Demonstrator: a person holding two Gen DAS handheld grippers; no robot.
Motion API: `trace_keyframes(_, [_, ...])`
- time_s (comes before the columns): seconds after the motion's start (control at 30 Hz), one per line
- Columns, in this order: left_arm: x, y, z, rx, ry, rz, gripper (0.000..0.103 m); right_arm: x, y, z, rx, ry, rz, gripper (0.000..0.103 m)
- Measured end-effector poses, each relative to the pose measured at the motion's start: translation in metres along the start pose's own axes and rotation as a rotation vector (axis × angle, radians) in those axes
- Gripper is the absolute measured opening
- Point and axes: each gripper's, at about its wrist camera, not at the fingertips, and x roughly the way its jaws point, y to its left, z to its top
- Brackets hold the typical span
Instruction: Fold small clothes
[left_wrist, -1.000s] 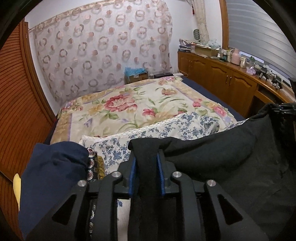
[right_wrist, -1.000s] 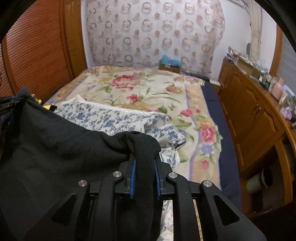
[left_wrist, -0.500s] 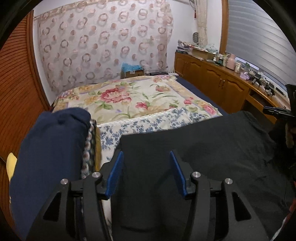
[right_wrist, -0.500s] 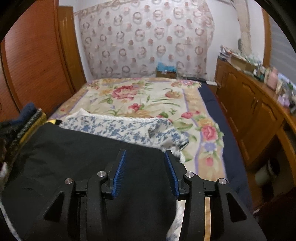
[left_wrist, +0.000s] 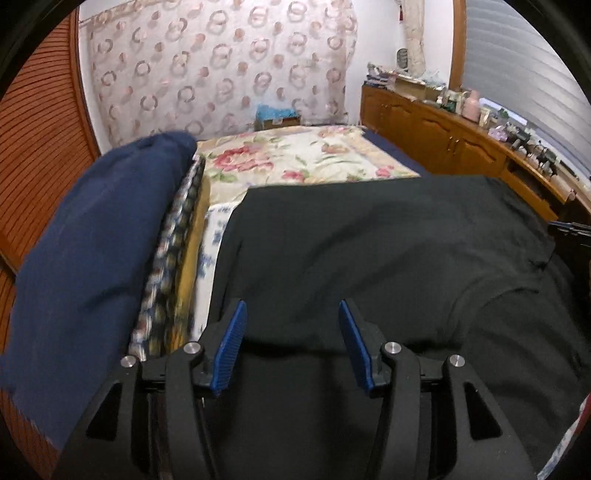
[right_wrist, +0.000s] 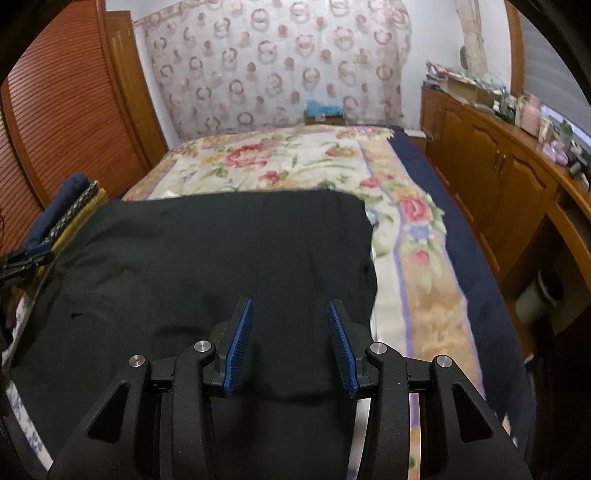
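Both hand-held grippers apart, nothing clamped. Left hand-held gripper: blue pads spread wide, jaws have just been opening, black garment lies under and between them but pads aren't pressing on it. Right hand-held gripper: same story, pads parted, jaws just been opening, cloth below the gap, no pinch. Black garment lies spread flat across the near end of the bed, far edge running roughly straight across, right edge near the bed's right side with the floral cover showing past it. Some shallow wrinkles near the pads. A strip of blue-and-white floral fabric peeks out along the garment's left edge, under it. At the bed's left edge, a stack of folded clothes: navy piece on top, patterned and mustard layers below, just beside the black garment. In the right view the left gripper's tip shows at the frame's left edge next to that stack. Wood cabinets along the right wall, well apart from the bed. Both views a bit motion-blurred.
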Motion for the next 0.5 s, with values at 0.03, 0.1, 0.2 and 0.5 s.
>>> trace_keyframes(0.03, [0.001, 0.001, -0.005, -0.007, 0.008, -0.004, 0.051, -0.001, -0.001, -0.005, 0.003, 0.008, -0.003, 0.042])
trace_keyframes(0.1, [0.002, 0.001, -0.012, -0.021, 0.03, -0.011, 0.051, -0.003, -0.002, -0.013, 0.0, 0.016, -0.015, 0.042])
trace_keyframes(0.2, [0.002, 0.0, -0.019, -0.032, 0.039, -0.01, 0.052, -0.005, -0.005, -0.023, 0.011, 0.034, -0.007, 0.043])
trace_keyframes(0.5, [0.02, 0.0, -0.02, -0.077, 0.083, -0.02, 0.051, 0.002, 0.0, -0.031, -0.009, 0.065, -0.001, 0.048])
